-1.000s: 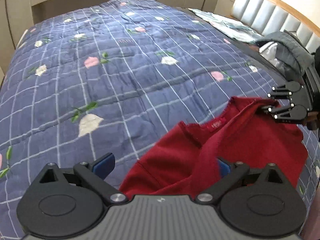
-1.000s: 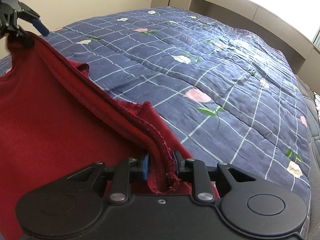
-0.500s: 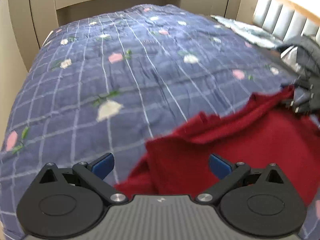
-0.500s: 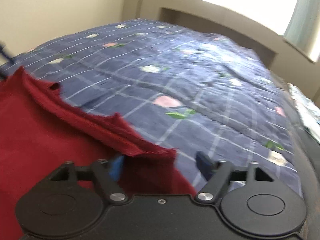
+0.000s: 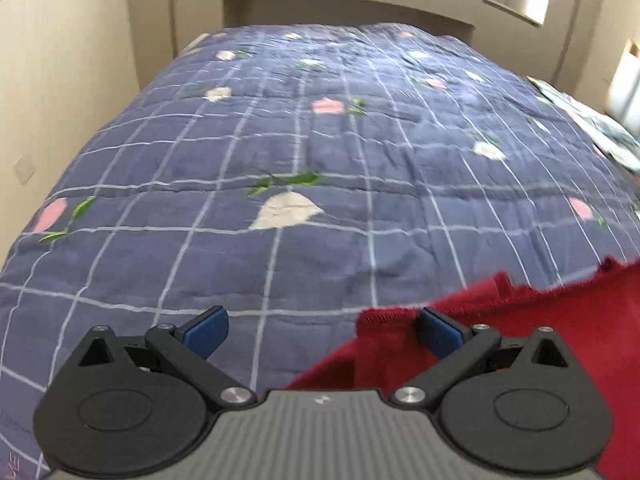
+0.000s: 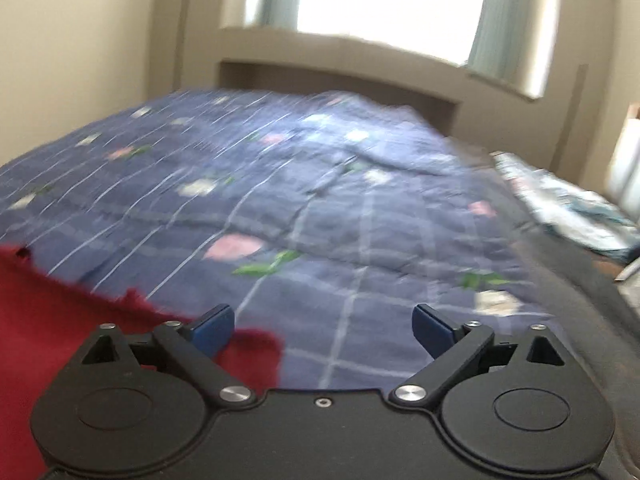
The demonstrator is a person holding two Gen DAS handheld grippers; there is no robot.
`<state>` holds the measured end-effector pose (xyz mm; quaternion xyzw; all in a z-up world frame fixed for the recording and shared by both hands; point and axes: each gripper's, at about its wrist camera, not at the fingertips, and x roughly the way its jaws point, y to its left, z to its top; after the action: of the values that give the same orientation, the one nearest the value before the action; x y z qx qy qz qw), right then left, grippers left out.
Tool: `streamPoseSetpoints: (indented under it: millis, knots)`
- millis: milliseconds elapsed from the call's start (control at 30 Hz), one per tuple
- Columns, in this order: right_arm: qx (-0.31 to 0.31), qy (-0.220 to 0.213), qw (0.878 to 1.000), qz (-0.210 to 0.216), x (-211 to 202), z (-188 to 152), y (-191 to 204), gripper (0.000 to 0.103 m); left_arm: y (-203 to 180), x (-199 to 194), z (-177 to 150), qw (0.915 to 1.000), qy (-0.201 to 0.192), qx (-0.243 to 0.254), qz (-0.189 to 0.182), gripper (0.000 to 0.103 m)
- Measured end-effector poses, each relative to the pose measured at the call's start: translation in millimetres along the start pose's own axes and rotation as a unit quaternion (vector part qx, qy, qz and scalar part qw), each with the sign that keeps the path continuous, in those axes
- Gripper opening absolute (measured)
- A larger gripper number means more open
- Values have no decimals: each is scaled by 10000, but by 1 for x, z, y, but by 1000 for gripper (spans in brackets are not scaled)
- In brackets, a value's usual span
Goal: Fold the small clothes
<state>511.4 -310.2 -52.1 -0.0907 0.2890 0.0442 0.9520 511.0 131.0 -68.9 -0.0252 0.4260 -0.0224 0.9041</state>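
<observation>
Both grippers [image 5: 322,330] [image 6: 323,328] spread, red garment [image 5: 520,340] seemingly loose between

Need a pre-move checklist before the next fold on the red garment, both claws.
1. Left claw open: ok.
2. Right claw open: ok.
3. Red garment released, lying on the quilt: ok.
4. Garment lying flat, no bunching: not ok; its edge looks ruffled near the left claw.
5. Full garment outline in view: not ok; both views crop it.
6. Right wrist image sharp enough to aim: not ok, motion blur.
</observation>
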Motion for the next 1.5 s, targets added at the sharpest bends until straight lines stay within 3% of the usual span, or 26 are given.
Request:
streamPoseSetpoints:
  millis: [133, 267, 367, 433, 567, 667, 767, 867, 1000, 1133, 1367, 1467, 1500]
  knots:
    - [-315, -118, 9973, 646, -24, 1, 13, 97, 4, -20, -4, 9982, -418, -402, -152, 102]
    - [-982, -48, 9870, 1269, -36, -6, 47, 99, -8, -35, -13, 9960, -655, -424, -427, 102]
    - [-1601, -189, 9816, 1022, -33, -16, 75, 99, -25, -34, -23, 9970, -691, -220, -286, 102]
    - [-1716, -202, 9828, 652, -22, -19, 83, 99, -32, -26, -27, 9977, -674, -45, 101, 102]
    - [-1308, -105, 9913, -126, 4, -22, 61, 100, -25, -9, -33, 9970, -525, -73, 570, 103]
    - [-748, -36, 9972, -65, 8, -20, 36, 102, -7, 0, -35, 9972, -428, -563, 250, 103]
    - [-619, -141, 9980, -11, -8, -19, 21, 100, 2, -5, -35, 9955, -519, -782, 90, 102]
    - [-493, -290, 9980, 255, -42, -26, 10, 102, 4, -27, -39, 9936, -793, -788, 143, 103]
    - [-95, -152, 9992, 356, -90, -49, -3, 102, 8, -67, -54, 9890, -1062, -1027, 19, 103]
    - [698, 91, 9962, 519, -138, -91, -15, 102, 1, -114, -94, 9874, -1184, -1039, 161, 103]
    - [1162, 137, 9918, 521, -179, -128, 6, 102, -11, -147, -166, 9854, -956, -1404, 59, 103]
    - [1540, 116, 9868, 496, -186, -132, 11, 88, -11, -144, -182, 9818, -835, -1706, 54, 103]
    - [1672, 134, 9847, 467, -187, -132, 12, 77, -11, -143, -187, 9804, -841, -1784, 31, 103]
